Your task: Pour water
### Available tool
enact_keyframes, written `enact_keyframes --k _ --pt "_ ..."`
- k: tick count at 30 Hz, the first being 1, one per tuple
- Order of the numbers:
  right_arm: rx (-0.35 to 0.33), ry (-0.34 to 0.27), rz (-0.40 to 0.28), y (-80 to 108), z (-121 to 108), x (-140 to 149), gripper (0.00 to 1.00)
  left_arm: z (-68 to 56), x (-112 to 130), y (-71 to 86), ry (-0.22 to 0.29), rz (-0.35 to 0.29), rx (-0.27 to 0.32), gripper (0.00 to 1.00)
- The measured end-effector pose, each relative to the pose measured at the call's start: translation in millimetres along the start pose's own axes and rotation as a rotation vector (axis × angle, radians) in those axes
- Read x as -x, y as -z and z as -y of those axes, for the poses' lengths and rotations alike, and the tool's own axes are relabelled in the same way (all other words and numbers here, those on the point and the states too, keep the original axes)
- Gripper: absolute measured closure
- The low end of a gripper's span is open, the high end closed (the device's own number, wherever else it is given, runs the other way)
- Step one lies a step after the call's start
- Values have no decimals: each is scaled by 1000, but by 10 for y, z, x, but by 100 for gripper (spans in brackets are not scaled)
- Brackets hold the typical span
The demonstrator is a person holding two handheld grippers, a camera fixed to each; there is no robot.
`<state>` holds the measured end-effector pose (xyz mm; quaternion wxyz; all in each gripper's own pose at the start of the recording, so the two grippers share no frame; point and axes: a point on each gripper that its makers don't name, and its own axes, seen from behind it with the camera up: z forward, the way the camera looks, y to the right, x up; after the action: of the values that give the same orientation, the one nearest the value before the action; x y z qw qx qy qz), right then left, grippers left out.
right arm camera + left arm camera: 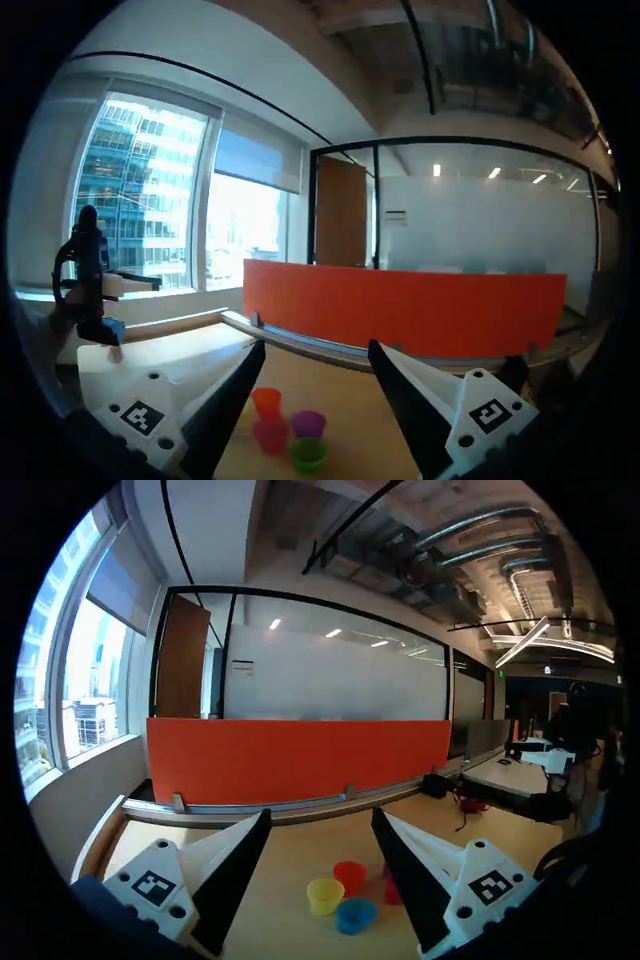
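Observation:
Several small plastic cups stand bunched on the wooden table. The left gripper view has a yellow cup, a red cup, a blue cup and a pink cup half hidden behind one finger. My left gripper hovers above them, open and holding nothing. The right gripper view has an orange cup, a purple cup, a pink cup and a green cup. Above those, my right gripper is open and holds nothing. Whether any cup holds water is too small to tell.
An orange divider panel on a metal rail closes the table's far edge, with a glass wall behind. A hand holds a black device at the far left of the right gripper view. Red cable clutter and another desk lie to the right.

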<state>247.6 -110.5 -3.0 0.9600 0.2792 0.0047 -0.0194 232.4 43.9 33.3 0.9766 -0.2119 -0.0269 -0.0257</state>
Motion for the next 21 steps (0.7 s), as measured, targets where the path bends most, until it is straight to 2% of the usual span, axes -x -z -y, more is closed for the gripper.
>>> enact_keyframes --k 6,15,21 --pt "-49 36 17 -37 131 49 0 -123 50 -22 -8 6 57 7" --pt "-89 45 60 -101 190 153 0 -223 132 -55 -41 25 112 7" --pt "-116 53 97 -128 209 248 0 -296 211 -73 -40 40 153 7"
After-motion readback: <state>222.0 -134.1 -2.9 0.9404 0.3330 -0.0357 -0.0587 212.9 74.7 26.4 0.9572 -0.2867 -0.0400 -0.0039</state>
